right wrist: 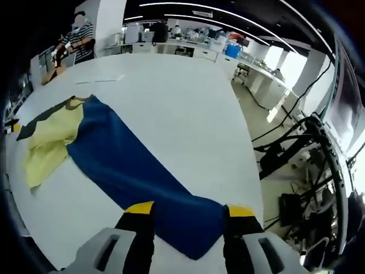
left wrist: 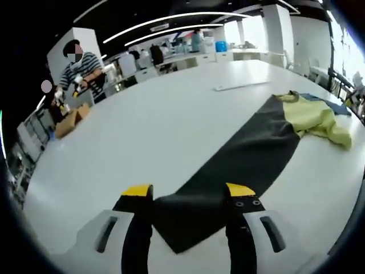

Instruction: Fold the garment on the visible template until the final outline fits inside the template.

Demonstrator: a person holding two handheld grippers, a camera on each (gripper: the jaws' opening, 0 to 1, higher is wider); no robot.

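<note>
While my left gripper [left wrist: 188, 194] hangs low over the white table [left wrist: 142, 125], its jaws stand wide apart and hold nothing, and the near end of the black strip [left wrist: 239, 160] lies flat on the table between them. That strip runs away up and to the right to the garment [left wrist: 316, 117], a yellow-green top lying rumpled, well ahead of the jaws, with a bit of blue cloth just past it. Far off to the left a person [left wrist: 80, 71] in stripes stands at the table edge. In the right gripper view, my right gripper [right wrist: 188, 209] is wide too, empty, with the end of the blue strip [right wrist: 131, 165] between its jaws. That strip stretches up and left to the garment [right wrist: 48, 140], which lies crumpled across it.
</note>
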